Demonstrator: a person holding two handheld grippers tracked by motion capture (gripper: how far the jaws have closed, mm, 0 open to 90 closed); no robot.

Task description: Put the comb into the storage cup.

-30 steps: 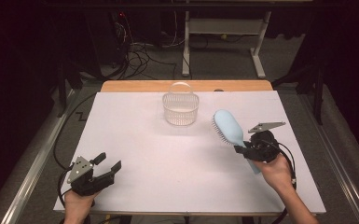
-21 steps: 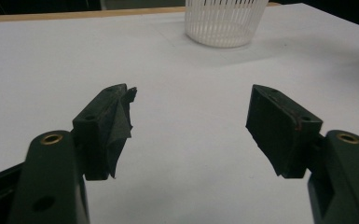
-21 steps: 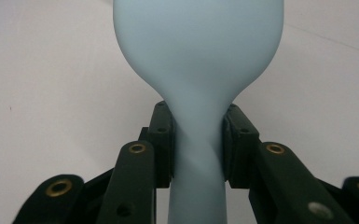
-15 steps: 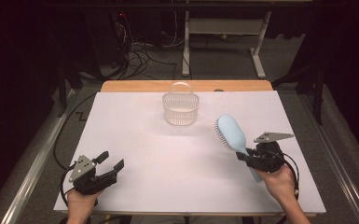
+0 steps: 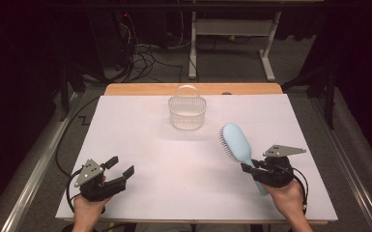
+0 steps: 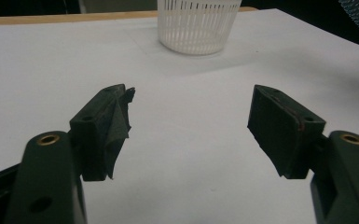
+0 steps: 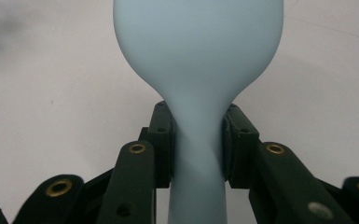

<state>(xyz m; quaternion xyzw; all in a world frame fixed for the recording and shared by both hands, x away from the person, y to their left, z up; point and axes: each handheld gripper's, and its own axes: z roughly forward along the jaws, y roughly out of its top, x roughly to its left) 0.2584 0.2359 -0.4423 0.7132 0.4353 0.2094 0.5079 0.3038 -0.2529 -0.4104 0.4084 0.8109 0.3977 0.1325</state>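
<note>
A light blue hairbrush [image 5: 236, 142] sits at the right of the white table, head pointing away from me and bristles facing left. My right gripper [image 5: 255, 171] is shut on its handle. In the right gripper view the pads clamp the narrow neck of the hairbrush [image 7: 198, 46] from both sides, my right gripper [image 7: 198, 140] seen from behind. My left gripper [image 5: 121, 165] rests near the front left corner, open. Its jaws have just opened a little further, and nothing lies between them in the left gripper view [image 6: 191, 126].
A small white slatted basket [image 5: 187, 113] with a hoop handle stands at the far middle of the table; the basket [image 6: 198, 28] lies straight ahead in the left gripper view. A wooden strip [image 5: 140, 89] runs along the far edge. Cables and desk legs are on the floor beyond.
My right hand has drawn the hairbrush back toward the near edge of the table. The left hand has stayed in place.
</note>
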